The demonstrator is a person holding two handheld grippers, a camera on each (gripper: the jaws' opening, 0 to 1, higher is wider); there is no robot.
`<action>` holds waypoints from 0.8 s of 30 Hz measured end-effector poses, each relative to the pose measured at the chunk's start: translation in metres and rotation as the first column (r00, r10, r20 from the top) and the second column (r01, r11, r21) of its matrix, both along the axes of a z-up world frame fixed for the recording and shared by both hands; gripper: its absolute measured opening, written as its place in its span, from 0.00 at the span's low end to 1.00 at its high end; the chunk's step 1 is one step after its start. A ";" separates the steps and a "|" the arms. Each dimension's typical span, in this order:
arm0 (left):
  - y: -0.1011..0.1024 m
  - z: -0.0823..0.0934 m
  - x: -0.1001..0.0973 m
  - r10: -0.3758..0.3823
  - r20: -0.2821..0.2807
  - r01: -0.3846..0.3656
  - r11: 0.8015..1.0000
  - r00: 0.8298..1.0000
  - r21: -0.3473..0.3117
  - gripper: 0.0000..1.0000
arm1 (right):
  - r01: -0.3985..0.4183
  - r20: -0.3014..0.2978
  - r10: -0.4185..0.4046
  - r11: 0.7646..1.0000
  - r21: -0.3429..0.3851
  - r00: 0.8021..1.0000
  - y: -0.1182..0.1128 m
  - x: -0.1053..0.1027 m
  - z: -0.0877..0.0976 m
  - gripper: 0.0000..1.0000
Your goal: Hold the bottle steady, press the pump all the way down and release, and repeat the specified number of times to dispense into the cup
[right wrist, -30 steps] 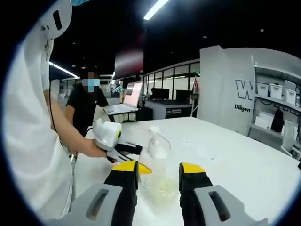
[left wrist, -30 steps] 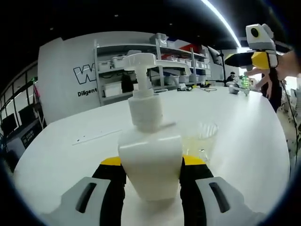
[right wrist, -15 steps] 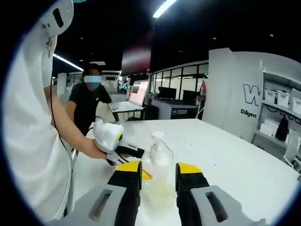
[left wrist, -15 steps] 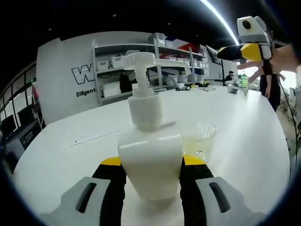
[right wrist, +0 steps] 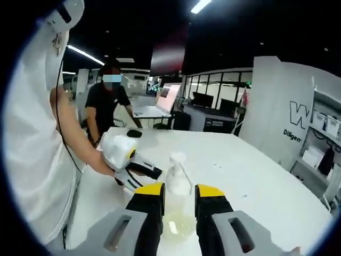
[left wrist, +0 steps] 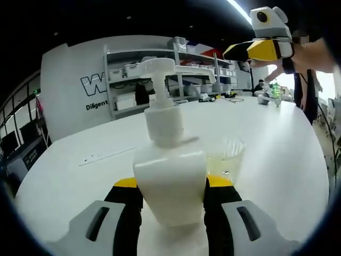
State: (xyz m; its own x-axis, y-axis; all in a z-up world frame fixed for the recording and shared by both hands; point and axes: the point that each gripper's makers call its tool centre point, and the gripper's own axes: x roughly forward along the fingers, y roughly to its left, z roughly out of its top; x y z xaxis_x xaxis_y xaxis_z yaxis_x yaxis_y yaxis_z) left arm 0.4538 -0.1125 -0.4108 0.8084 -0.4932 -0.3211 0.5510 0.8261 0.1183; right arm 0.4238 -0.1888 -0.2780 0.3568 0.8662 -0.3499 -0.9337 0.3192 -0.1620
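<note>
White pump bottle [left wrist: 169, 176] standing upright on the white table [left wrist: 277, 160], pump head [left wrist: 160, 66] up, spout pointing off to the right in the left gripper view. Clamped at the base between the two yellow-tipped jaws of the left gripper [left wrist: 170, 188], one jaw tight against each side of the bottle, so closed down to bottle width with a firm hold. Just beyond the bottle and a bit right of it, a clear plastic cup [left wrist: 226, 157] on the table with a shallow pool of yellowish liquid at the bottom. Spout hanging roughly over the cup.

Same bottle [right wrist: 178, 184] from the other side in the right gripper view, with the cup [right wrist: 178, 226] in front of it, yellowish stuff in the bottom. Right gripper [right wrist: 179, 189] up above the table, jaws nearly closed with just a narrow gap, holding nothing, bottle and cup lined up in that gap. Also seen high and to the right of the bottle in the left gripper view [left wrist: 234, 52], clear of the pump head.

Left of the bottle, a hand [right wrist: 104, 165] and bare arm on the left gripper's white body. Farther back behind the bottle, shelves [left wrist: 176, 74] with bins against a wall with partial lettering, plus a person in a black shirt [right wrist: 109, 109] by another table.
</note>
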 end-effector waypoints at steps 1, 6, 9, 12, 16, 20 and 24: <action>0.000 0.000 0.000 0.000 0.000 0.000 1.000 1.000 -0.001 0.43 | -0.017 0.034 0.018 1.000 -0.011 0.999 0.001 0.002 0.001 0.19; 0.000 0.000 0.000 0.000 0.001 0.000 1.000 1.000 0.002 0.43 | -0.026 0.011 0.027 0.999 -0.032 1.000 0.006 0.010 -0.001 0.14; 0.000 -0.001 0.000 0.004 -0.002 -0.004 1.000 1.000 0.001 0.43 | -0.044 0.018 0.045 0.997 -0.056 0.999 0.010 0.013 -0.004 0.13; 0.000 -0.001 0.000 0.004 0.001 -0.004 1.000 1.000 0.006 0.43 | -0.061 0.044 0.065 0.994 -0.090 0.997 0.011 0.015 -0.005 0.12; 0.000 -0.001 0.000 0.006 -0.002 -0.006 1.000 1.000 0.003 0.43 | -0.079 0.025 0.081 0.993 -0.093 0.996 0.015 0.013 -0.006 0.10; 0.000 -0.002 -0.001 0.004 0.000 -0.004 1.000 1.000 0.009 0.43 | -0.080 0.013 0.082 0.991 -0.107 0.997 0.016 0.017 -0.008 0.09; 0.001 -0.002 -0.001 0.004 -0.001 -0.004 1.000 1.000 0.009 0.43 | -0.108 0.015 0.111 0.985 -0.132 0.994 0.019 0.017 -0.012 0.06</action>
State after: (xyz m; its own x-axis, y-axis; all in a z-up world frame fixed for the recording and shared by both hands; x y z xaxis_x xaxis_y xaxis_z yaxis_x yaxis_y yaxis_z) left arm 0.4528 -0.1120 -0.4129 0.8097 -0.4874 -0.3268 0.5482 0.8269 0.1252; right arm 0.4403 -0.1698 -0.2896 0.2718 0.8475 -0.4560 -0.9574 0.1902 -0.2171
